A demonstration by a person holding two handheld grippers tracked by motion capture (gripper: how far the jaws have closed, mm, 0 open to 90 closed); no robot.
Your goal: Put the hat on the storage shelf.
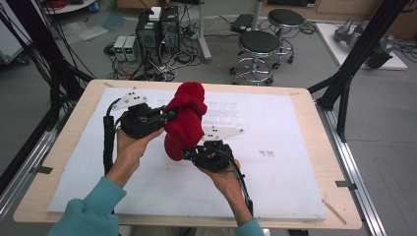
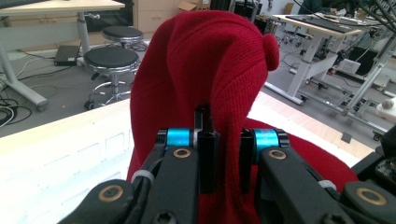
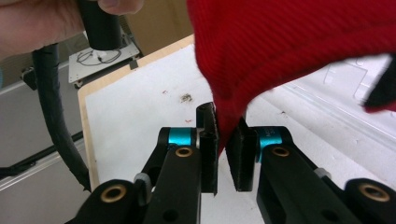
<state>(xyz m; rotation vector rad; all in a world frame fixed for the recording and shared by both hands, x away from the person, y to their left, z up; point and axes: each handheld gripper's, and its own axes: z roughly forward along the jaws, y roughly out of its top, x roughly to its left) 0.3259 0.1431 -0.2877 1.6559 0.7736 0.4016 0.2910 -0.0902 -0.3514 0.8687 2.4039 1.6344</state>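
Observation:
A red knitted hat (image 1: 187,118) hangs in the air over the white board, held up between both grippers. My left gripper (image 1: 171,116) comes in from the left and is shut on a fold in the hat's middle; in the left gripper view its jaws (image 2: 225,154) pinch the red knit (image 2: 205,60), which rises above them. My right gripper (image 1: 187,155) is below and to the right, shut on the hat's lower edge. In the right gripper view the jaws (image 3: 225,149) squeeze a thin corner of the red fabric (image 3: 289,42).
A white board (image 1: 275,147) covers most of the wooden table (image 1: 314,128). A clear plastic tray (image 1: 223,112) lies on the board behind the hat. Stools (image 1: 259,44) and computer cases (image 1: 157,29) stand on the floor beyond, and a black frame post (image 1: 344,83) rises at the right.

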